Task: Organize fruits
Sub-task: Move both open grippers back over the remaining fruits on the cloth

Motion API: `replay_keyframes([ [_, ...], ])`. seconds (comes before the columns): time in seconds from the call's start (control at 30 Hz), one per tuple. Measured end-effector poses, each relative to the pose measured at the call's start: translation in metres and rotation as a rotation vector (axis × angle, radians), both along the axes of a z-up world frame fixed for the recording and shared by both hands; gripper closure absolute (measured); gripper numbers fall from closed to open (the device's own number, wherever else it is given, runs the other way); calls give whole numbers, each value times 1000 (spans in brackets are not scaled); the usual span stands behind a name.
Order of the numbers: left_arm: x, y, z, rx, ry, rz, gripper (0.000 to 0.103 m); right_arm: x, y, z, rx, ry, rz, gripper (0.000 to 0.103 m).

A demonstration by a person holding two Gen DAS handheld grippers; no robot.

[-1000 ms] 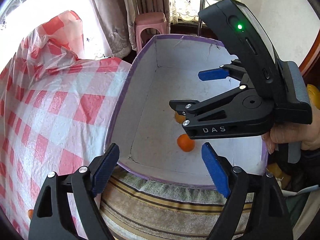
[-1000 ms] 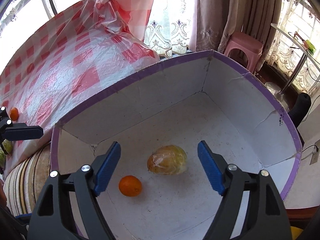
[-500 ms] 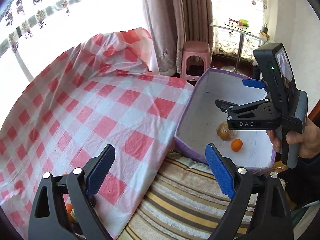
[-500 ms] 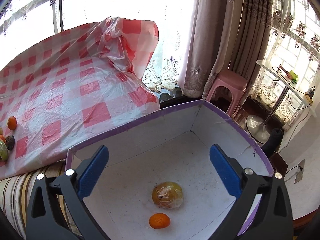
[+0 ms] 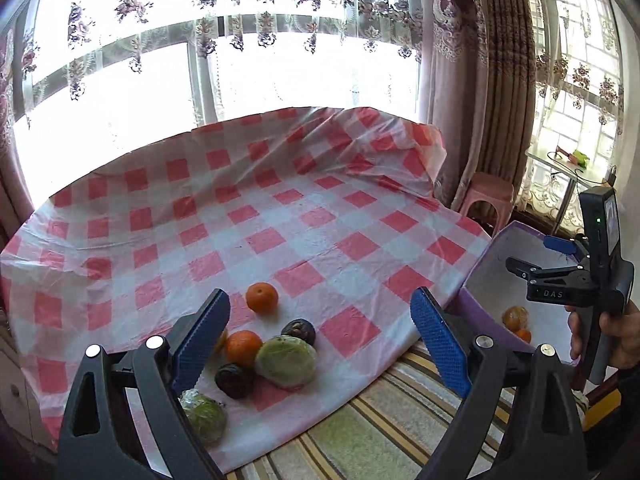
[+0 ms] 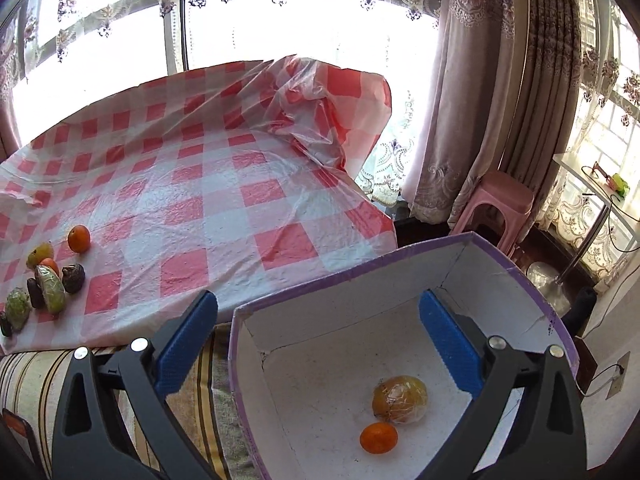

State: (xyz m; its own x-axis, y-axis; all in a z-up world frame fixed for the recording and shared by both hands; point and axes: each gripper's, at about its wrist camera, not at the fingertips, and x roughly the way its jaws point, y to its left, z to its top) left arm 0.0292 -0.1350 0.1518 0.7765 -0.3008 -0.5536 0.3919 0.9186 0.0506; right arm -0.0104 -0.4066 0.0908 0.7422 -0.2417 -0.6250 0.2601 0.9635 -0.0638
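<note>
Left gripper (image 5: 320, 344) now swung away from white cardboard box with purple rim (image 6: 520, 276), jaws wide and empty above fruit pile (image 5: 264, 356) on red-checked plastic tablecloth (image 5: 280, 216). Right gripper (image 6: 320, 348) just opened wide over box, empty; wrapped yellow fruit (image 6: 400, 400) and small orange (image 6: 378, 438) lying inside. Probably next pick from pile.

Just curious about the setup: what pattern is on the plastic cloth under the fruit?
Red and white checks, on the tablecloth; clearest in the left wrist view.
</note>
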Motion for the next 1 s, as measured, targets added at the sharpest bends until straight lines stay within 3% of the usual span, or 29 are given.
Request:
replay_keyframes([
  [0.3, -28, 79, -18, -68, 25, 171, 14, 9, 33, -2, 81, 35, 145, 2],
  [0.63, -46, 146, -57, -121, 74, 374, 16, 14, 77, -5, 123, 31, 258, 2],
  [1.0, -41, 163, -102, -162, 230, 382, 32, 37, 130, -21, 131, 84, 369, 2],
])
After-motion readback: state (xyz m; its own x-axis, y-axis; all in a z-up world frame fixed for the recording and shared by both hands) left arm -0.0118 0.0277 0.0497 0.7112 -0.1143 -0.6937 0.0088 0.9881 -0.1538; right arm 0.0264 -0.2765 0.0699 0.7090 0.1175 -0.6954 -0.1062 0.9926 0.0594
